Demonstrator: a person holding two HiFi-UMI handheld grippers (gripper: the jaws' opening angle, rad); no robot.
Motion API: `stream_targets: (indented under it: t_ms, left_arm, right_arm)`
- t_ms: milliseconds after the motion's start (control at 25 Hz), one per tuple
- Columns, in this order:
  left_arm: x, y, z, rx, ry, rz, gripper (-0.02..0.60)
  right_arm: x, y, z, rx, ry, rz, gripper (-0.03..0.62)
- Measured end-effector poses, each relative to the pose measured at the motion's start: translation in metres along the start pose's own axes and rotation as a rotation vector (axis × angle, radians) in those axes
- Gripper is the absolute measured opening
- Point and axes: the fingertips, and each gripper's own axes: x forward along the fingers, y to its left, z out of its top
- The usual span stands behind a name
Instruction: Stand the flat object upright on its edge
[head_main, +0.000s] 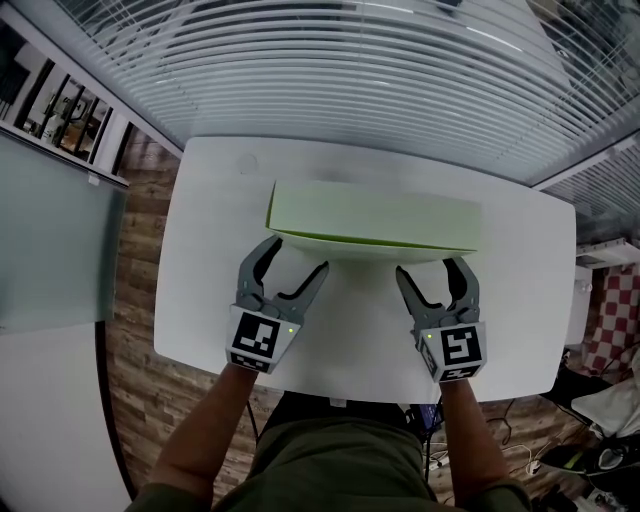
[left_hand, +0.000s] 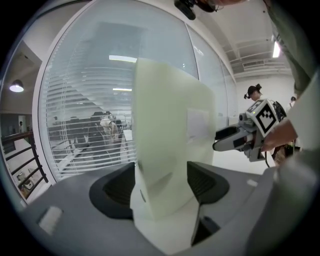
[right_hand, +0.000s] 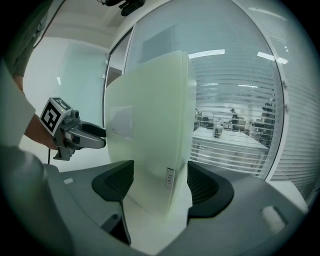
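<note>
L gripper (head_main: 297, 256) & R gripper (head_main: 430, 268) are held low, side by side, jaws spread, nothing clamped. Box (head_main: 370, 215) is stood on edge on table (head_main: 200, 300), just ahead of tips.

The white table (head_main: 200, 300) has rounded corners and stands on a wood-plank floor (head_main: 135, 340). The only thing on it is a pale green flat object (head_main: 375, 218), set across the middle of the top and nearer the far side than the near one. Its long lower edge meets the table and casts a thin dark shadow along it. The head view does not show whether the object stands fully upright or leans. The rest of the top shows bare white.
</note>
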Motion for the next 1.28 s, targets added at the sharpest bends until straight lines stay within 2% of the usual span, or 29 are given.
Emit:
stream_targets:
  t_ms: [560, 880, 920, 1000, 1280]
  left_arm:
    - [-0.032, -0.004, 0.003, -0.020, -0.013, 0.022, 0.305]
    - [-0.066, -0.008, 0.039, 0.003, -0.088, 0.037, 0.287]
    - [-0.069, -0.010, 0.047, 0.004, -0.104, 0.037, 0.273]
    - [-0.076, -0.015, 0.060, -0.006, -0.132, 0.039, 0.259]
    - [-0.095, -0.029, 0.069, -0.007, -0.156, 0.016, 0.183]
  right_arm:
    - [-0.029, -0.003, 0.011, 0.053, -0.025, -0.028, 0.331]
    - [-0.058, 0.005, 0.050, 0.044, -0.108, 0.000, 0.326]
    - [-0.061, 0.005, 0.050, 0.047, -0.112, 0.001, 0.293]
    - [-0.067, 0.006, 0.050, 0.060, -0.113, 0.007, 0.279]
    - [-0.084, 0.026, 0.065, 0.045, -0.129, 0.046, 0.161]
